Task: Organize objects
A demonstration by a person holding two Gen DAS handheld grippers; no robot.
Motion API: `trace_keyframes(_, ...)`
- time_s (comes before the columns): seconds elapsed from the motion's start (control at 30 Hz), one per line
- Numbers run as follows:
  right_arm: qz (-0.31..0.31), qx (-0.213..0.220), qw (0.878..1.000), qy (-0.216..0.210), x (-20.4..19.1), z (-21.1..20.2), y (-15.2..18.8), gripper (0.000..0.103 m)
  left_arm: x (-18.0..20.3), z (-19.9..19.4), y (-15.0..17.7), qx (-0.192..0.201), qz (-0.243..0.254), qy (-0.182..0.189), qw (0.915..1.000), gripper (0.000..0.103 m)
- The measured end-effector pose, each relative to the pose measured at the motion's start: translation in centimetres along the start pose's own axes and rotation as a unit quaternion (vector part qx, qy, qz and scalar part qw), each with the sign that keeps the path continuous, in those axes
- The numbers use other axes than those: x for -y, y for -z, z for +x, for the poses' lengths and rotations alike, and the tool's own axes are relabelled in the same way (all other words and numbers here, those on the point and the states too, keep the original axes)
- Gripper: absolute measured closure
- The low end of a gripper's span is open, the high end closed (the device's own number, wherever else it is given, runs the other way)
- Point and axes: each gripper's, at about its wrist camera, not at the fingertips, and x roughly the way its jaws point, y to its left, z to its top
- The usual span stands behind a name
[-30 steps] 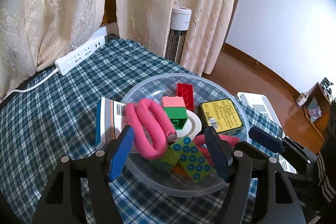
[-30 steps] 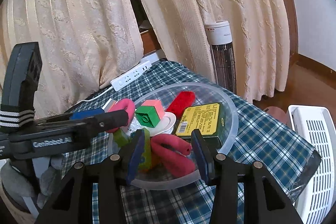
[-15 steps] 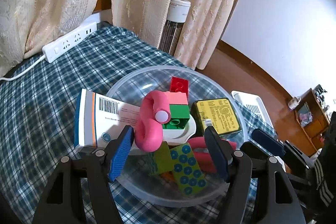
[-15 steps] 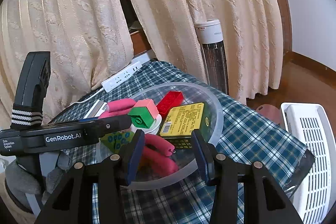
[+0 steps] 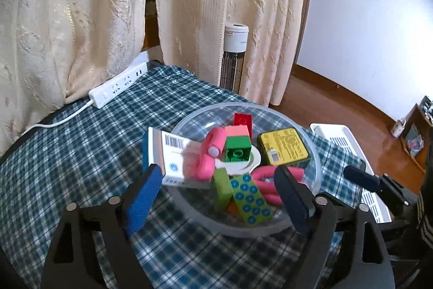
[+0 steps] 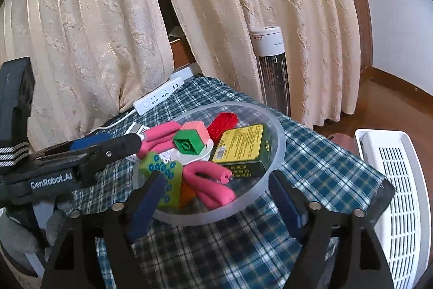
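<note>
A clear plastic bowl [image 5: 315, 164] [image 6: 278, 151] sits on the plaid tablecloth, full of objects. In it are pink foam rollers [image 5: 208, 153] [image 6: 213, 180], a green brick [image 5: 238, 149] [image 6: 189, 144], a red brick [image 5: 242, 121] [image 6: 223, 122], a yellow-and-green tin [image 5: 282, 145] [image 6: 240, 145] and a dotted green block [image 5: 250, 198] [image 6: 165, 175]. A white and blue box [image 5: 167, 153] leans on the bowl's left rim. My left gripper [image 5: 216, 199] is open and empty in front of the bowl. My right gripper [image 6: 216, 202] is open and empty at the bowl's near edge.
A white power strip [image 5: 119, 84] [image 6: 159, 96] lies at the table's far edge by cream curtains. A white tower heater [image 5: 235, 56] [image 6: 272, 69] stands behind the table. A white perforated appliance [image 6: 395, 194] stands to the right. The left gripper body [image 6: 67, 159] shows in the right wrist view.
Both grippers have drawn back from the bowl, empty. The pink roller that hung between my left fingers now rests in the bowl against the box.
</note>
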Motion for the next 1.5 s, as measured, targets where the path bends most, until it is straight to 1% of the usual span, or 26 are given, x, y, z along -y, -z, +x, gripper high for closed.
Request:
trace_keyframes(0.13, -0.014, -0.008, 1.000, 0.013, -0.9, -0.6, 0.6, 0.013, -0.4, -1.2, 0.8, 0.003, 0.000, -0.009, 1.0000, 0.014)
trace_keyframes(0.23, -0.023, -0.014, 0.999, 0.023, -1.5, -1.1, 1.1, 0.005, -0.8, -1.9, 1.4, 0.007, -0.006, -0.015, 0.9998, 0.013)
trace_keyframes(0.3, -0.025, -0.015, 0.999, 0.030, -1.8, -1.4, 1.4, 0.002, -1.2, -2.4, 1.7, 0.010, -0.011, -0.019, 0.9997, 0.013)
trace_keyframes(0.47, -0.025, -0.017, 0.999, 0.045, -2.7, -2.0, 1.8, 0.001, -1.7, -3.4, 2.5, 0.011, -0.011, -0.033, 0.9993, 0.012)
trace_keyframes(0.67, -0.043, -0.018, 0.997, 0.061, -4.2, -2.5, 2.0, 0.001, -1.7, -4.0, 3.3, 0.007, -0.009, -0.041, 0.9991, 0.012)
trace_keyframes(0.9, -0.050, -0.017, 0.996, 0.070, -4.8, -3.0, 2.2, 0.001, -1.7, -5.2, 3.4, 0.019, -0.003, -0.066, 0.9976, 0.012)
trace_keyframes(1.03, -0.056, -0.018, 0.996, 0.075, -4.9, -3.2, 2.3, 0.001, -1.1, -5.4, 3.4, 0.018, 0.012, -0.091, 0.9956, 0.012)
trace_keyframes(1.1, -0.060, -0.017, 0.995, 0.084, -5.0, -3.2, 2.3, 0.001, -0.9, -5.4, 3.5, 0.014, 0.017, -0.099, 0.9948, 0.012)
trace_keyframes(1.17, -0.067, -0.015, 0.993, 0.092, -5.1, -3.3, 2.4, 0.001, -1.0, -5.3, 3.5, 0.010, 0.016, -0.096, 0.9952, 0.012)
trace_keyframes(1.27, -0.069, -0.017, 0.993, 0.092, -5.1, -3.3, 2.5, 0.001, -1.3, -5.0, 3.6, -0.001, 0.004, -0.083, 0.9965, 0.012)
trace_keyframes(1.5, -0.069, -0.021, 0.993, 0.093, -5.0, -3.1, 2.4, 0.001, -1.5, -4.7, 3.7, -0.004, 0.001, -0.084, 0.9965, 0.012)
